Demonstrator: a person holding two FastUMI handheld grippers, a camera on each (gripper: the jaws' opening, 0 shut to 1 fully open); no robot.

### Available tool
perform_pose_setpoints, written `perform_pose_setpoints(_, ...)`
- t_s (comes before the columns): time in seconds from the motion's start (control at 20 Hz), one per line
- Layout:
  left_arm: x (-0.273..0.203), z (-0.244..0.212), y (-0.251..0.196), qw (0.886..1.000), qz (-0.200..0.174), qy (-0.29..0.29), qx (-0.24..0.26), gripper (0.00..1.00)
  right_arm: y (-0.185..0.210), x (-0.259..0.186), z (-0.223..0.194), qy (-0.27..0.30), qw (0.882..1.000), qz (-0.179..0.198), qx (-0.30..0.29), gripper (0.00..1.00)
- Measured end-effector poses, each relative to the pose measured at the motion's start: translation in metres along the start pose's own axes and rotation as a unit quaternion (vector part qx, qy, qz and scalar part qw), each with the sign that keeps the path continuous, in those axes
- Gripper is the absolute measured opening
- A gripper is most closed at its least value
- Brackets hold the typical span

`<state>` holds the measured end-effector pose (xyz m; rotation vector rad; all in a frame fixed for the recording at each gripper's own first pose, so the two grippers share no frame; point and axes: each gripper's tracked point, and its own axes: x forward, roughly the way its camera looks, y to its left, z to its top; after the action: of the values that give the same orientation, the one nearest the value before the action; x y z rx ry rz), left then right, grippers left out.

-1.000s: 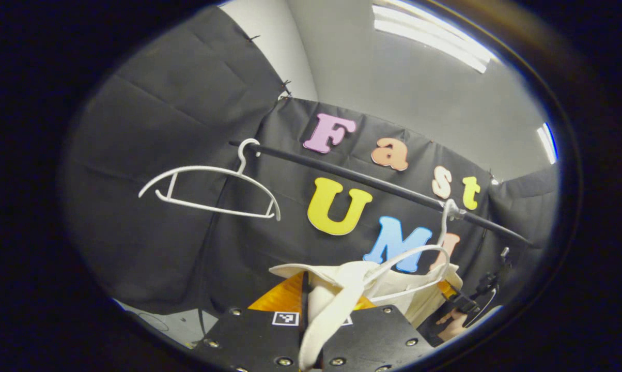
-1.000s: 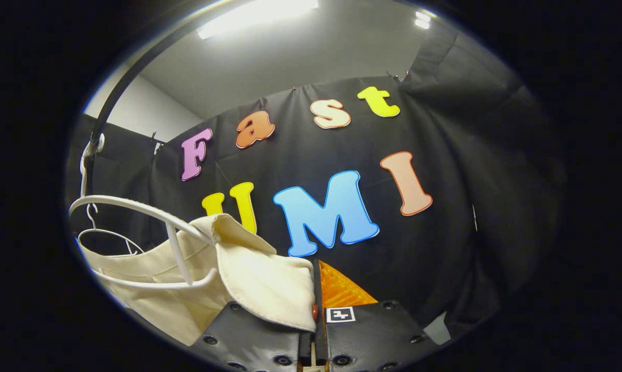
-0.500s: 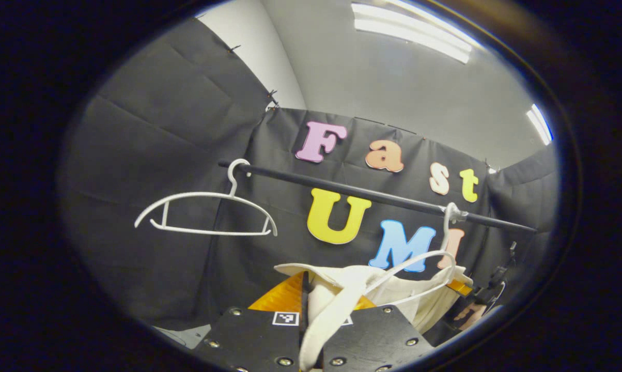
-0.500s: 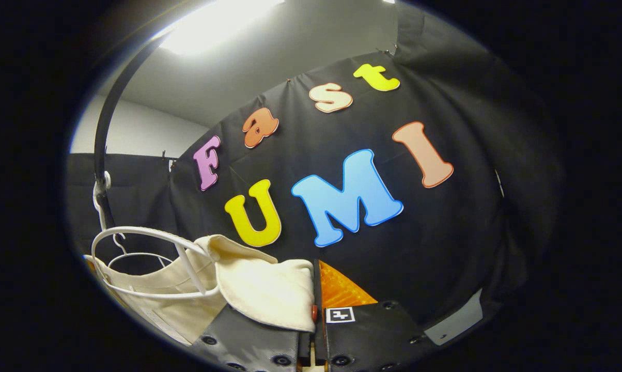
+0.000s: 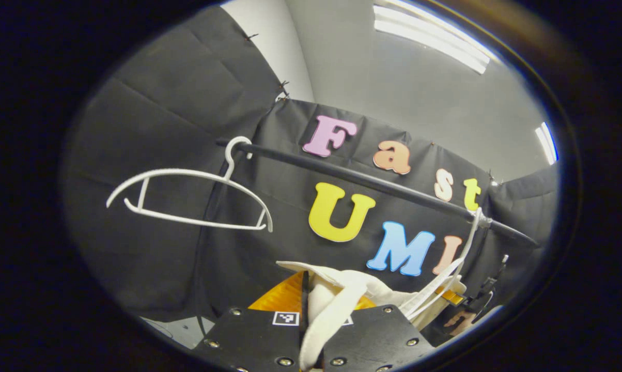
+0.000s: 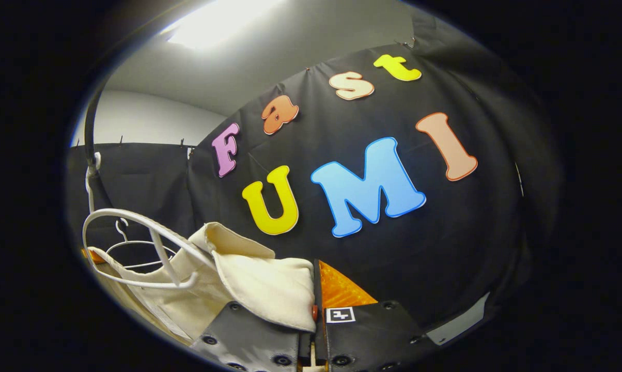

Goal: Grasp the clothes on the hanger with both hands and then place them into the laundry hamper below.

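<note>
Cream garment [image 5: 337, 305] pinched between left gripper [image 5: 311, 356] jaws and right gripper [image 6: 313, 356] jaws; white hanger [image 6: 135, 248] inside it, hooked on black rail [image 5: 373, 183].

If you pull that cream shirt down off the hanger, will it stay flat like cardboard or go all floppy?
Probably floppy: the cream shirt already folds and droops where the right tool pinches it. It likely weighs little, since the thin white hanger carries it without visibly bending. It may snag rather than slide, because the hanger still sits inside the cloth.
</note>
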<state>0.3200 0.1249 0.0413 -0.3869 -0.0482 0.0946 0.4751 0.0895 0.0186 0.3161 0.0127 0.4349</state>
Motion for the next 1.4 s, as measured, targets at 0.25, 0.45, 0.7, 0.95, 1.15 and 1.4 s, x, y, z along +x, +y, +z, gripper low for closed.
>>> perform_pose_setpoints(0.25,-0.007,-0.041,-0.002,1.0,-0.002,0.014,0.011,0.02,-0.026,-0.009,-0.036,0.037,0.998,-0.031,0.027,0.08)
perform_pose_setpoints(0.45,-0.043,-0.059,0.024,1.0,0.017,0.017,0.014,0.02,-0.022,-0.038,-0.052,0.047,0.998,-0.039,-0.004,0.08)
perform_pose_setpoints(0.7,-0.095,-0.086,0.05,0.999,0.012,0.049,0.013,0.02,0.001,-0.101,-0.069,0.061,0.995,-0.066,-0.042,0.08)
perform_pose_setpoints(0.95,-0.149,-0.075,0.067,0.995,-0.027,0.078,0.055,0.02,0.037,-0.175,-0.078,0.066,0.991,-0.112,-0.039,0.08)
perform_pose_setpoints(1.15,-0.199,-0.053,0.06,0.99,-0.07,0.083,0.091,0.02,0.091,-0.224,-0.083,0.063,0.991,-0.114,-0.037,0.07)
perform_pose_setpoints(1.4,-0.244,-0.035,0.037,0.981,-0.132,0.092,0.105,0.02,0.169,-0.257,-0.104,0.083,0.993,-0.077,-0.034,0.07)
